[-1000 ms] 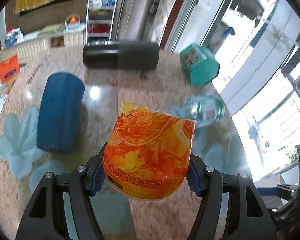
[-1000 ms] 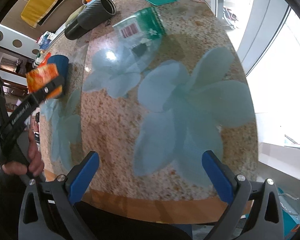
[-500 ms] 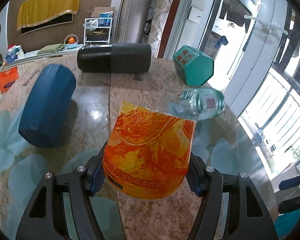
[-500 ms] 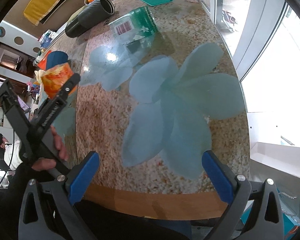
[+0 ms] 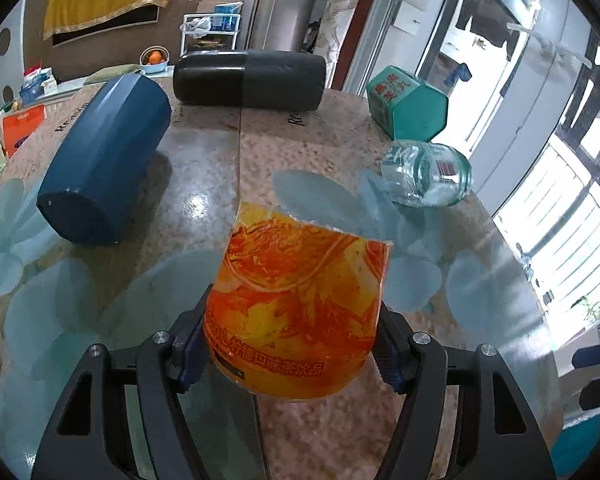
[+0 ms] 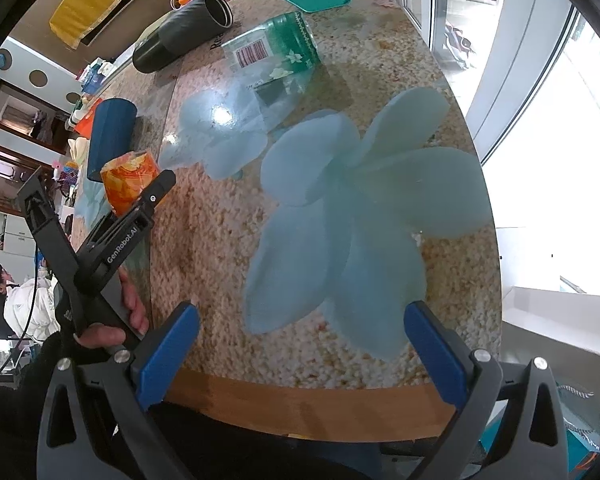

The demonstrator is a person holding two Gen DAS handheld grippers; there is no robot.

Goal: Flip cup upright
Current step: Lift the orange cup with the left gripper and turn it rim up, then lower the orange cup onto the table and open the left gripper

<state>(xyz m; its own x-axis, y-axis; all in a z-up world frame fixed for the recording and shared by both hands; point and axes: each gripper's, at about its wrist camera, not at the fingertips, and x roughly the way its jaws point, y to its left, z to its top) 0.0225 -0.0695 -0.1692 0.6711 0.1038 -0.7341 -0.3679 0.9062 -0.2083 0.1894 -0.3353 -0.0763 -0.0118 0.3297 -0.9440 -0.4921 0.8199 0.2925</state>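
My left gripper is shut on an orange printed cup and holds it above the stone table, tilted, with its far end pointing away from me. In the right wrist view the same cup shows at the left, held between the left gripper's fingers over the table. My right gripper is open and empty, hovering at the table's near wooden edge above a pale blue flower print.
On the table lie a dark blue cylinder, a black tumbler, a clear glass jar and a green hexagonal tin. The table's right edge borders a bright window.
The left gripper has tilted and lowered toward the table with the cup in it, so the view is flatter. The right gripper stays open and has shifted slightly.
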